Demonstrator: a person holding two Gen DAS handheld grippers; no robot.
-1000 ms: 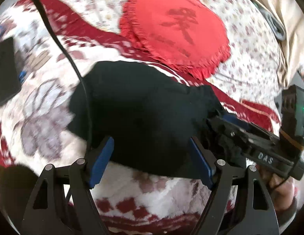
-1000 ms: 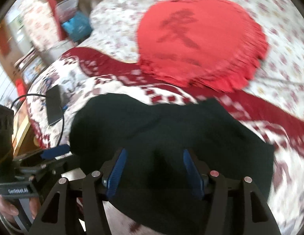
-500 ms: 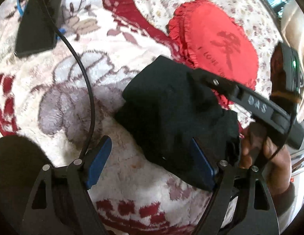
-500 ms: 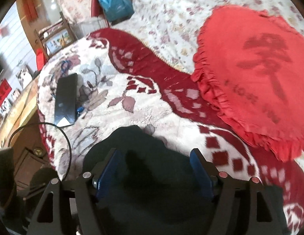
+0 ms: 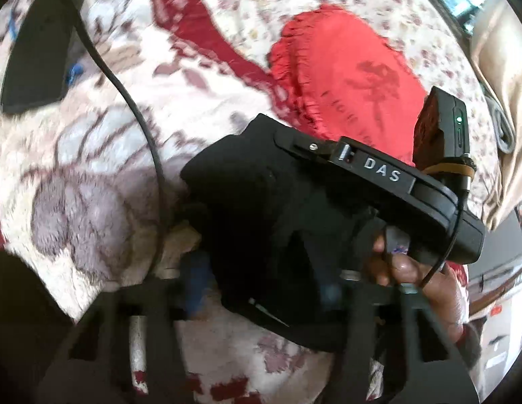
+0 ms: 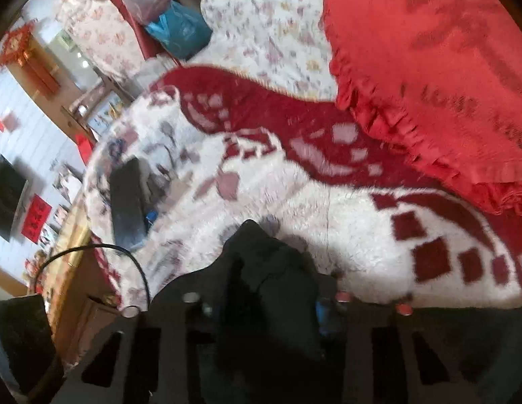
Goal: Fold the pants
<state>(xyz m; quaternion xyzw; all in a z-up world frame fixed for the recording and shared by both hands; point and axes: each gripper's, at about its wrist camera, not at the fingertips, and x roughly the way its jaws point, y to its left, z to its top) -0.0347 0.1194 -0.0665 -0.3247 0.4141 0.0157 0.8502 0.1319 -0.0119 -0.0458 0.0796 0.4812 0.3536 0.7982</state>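
Black pants [image 5: 261, 208], bunched into a thick dark bundle, lying on the fleecy white-and-red blanket [image 5: 102, 141] of the bed, directly ahead of and between both sets of fingers. In the left wrist view, folded fabric filling the gap of the left gripper [image 5: 264, 289], blue fingers [image 5: 198, 279] blurred and closing on either side of the cloth; pads at the fabric, firm pressing not clear through the blur. In the right wrist view, a peak of the same black cloth [image 6: 264, 269] rising between the right gripper [image 6: 261, 306] fingers, also closing, a blue pad [image 6: 323, 313] showing at the right edge of the fabric. Right gripper body, lettered DAS, seen from the left camera lying across the far side of the bundle, held by a hand [image 5: 419, 269] to the right of the left fingers. Black cable [image 5: 126, 80] curving over the blanket left of the left fingers. Beyond the fingertips and to the right, a red frilled heart-shaped cushion [image 5: 345, 77] on a floral sheet [image 6: 277, 27]. Far left of both fingers, a flat black phone-like slab [image 6: 126, 202] on the blanket. Past the bed's edge in the right wrist view, a blue plastic bag [image 6: 180, 30] and wooden furniture, blurred.
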